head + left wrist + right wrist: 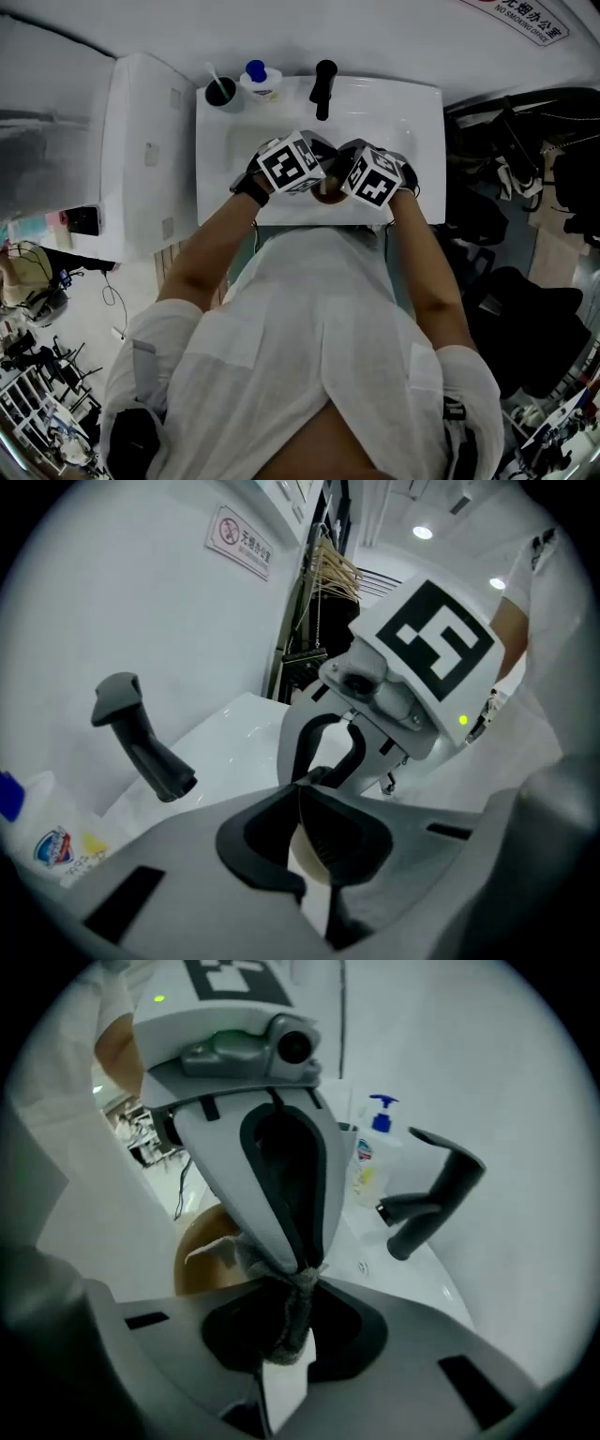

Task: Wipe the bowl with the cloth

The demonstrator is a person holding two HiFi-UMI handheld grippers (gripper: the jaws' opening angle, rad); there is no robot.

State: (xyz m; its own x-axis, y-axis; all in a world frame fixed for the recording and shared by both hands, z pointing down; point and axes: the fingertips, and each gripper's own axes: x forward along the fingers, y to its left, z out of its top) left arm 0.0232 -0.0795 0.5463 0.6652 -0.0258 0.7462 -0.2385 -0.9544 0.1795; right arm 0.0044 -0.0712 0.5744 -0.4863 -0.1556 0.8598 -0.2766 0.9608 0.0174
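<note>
A brown bowl point(328, 194) shows between my two grippers over the front of the white sink point(412, 122). My left gripper point(314, 187) is shut on the bowl's pale rim point(307, 855). My right gripper point(343, 187) faces it, shut on a bunched grey cloth point(291, 1321). In the right gripper view the bowl's brown inside point(202, 1260) lies just left of the cloth, and the left gripper point(305, 1260) meets the cloth at its tips. In the left gripper view the right gripper point(322, 775) hangs close ahead. The marker cubes hide most of the bowl from above.
A black faucet point(323, 89) stands at the back of the sink. A dark cup point(222, 92) and a blue-capped soap bottle point(261, 80) sit at the back left corner. A white appliance point(141, 150) stands left of the sink, dark clutter to its right.
</note>
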